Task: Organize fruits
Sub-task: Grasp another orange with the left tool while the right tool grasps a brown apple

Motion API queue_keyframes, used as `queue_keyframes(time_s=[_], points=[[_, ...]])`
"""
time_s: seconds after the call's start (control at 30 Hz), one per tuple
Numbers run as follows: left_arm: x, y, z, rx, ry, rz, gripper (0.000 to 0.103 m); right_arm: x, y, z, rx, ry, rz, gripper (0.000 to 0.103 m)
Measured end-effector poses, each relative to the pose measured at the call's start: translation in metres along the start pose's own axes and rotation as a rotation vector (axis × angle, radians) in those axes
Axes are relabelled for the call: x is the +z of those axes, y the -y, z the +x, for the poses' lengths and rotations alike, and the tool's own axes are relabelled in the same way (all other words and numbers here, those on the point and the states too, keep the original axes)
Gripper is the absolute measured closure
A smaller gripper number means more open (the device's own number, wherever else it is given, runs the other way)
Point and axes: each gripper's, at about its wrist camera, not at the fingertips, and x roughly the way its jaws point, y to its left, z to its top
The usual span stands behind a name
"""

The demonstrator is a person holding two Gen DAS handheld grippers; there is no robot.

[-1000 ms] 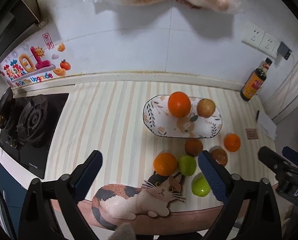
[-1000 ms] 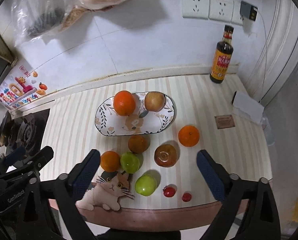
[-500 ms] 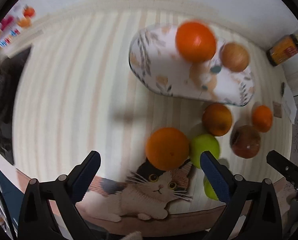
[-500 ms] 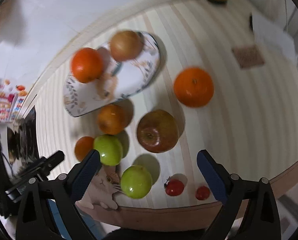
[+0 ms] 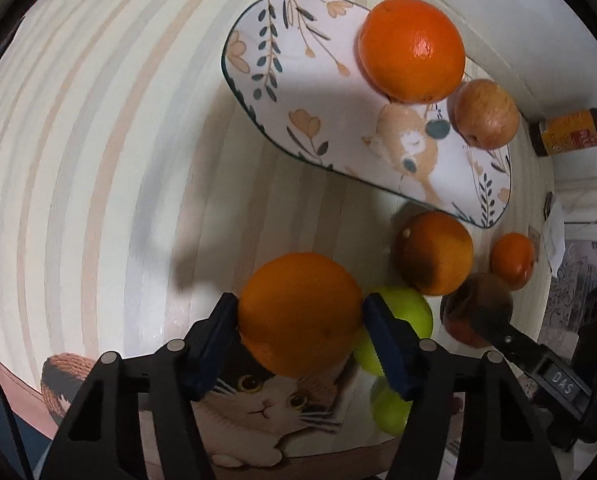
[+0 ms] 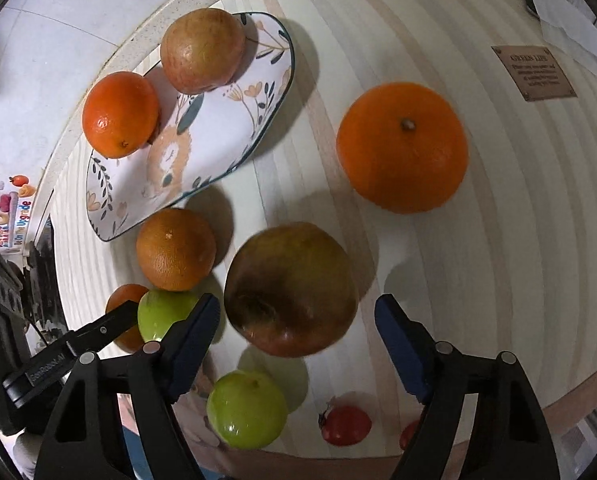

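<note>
In the left wrist view my left gripper (image 5: 300, 316) is shut on an orange (image 5: 298, 312) at the counter's front edge, both pads touching its sides. A floral plate (image 5: 274, 40) behind it holds an orange (image 5: 412, 48) and a reddish apple (image 5: 486, 114). In the right wrist view my right gripper (image 6: 298, 320) is open around a dark red apple (image 6: 290, 288), left pad close to it, right pad apart. Green apples (image 6: 246, 408) (image 6: 162, 314), an orange (image 6: 174, 248) and a large orange (image 6: 402, 146) lie around it.
Two small red tomatoes (image 6: 346, 424) lie by the front edge. A cat-print mat (image 5: 266, 404) lies under the left gripper. A sauce bottle (image 5: 570, 132) stands by the wall. A small brown tag (image 6: 534, 72) and white paper (image 6: 566, 20) lie at the right.
Both grippers dropped toward the counter. The left closed on the front orange. The right narrowed around the dark red apple, still open.
</note>
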Motion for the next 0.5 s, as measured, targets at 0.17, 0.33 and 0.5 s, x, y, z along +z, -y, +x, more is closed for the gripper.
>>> queue_keyframes(time_s=[0.17,0.33,0.5], points=[[-0.004,0.000,-0.008,0.078,0.024,0.041,0.041,0.000,-0.006,0.001,-0.007,0.008,-0.023,0.034],[-0.022,-0.020,-0.008,0.090,-0.023,0.047,0.041,-0.016,-0.008,0.004,-0.012,-0.061,-0.061,0.034],[-0.017,-0.020,-0.008,0.083,-0.003,0.043,0.040,-0.016,-0.011,0.004,-0.014,-0.038,-0.060,0.033]])
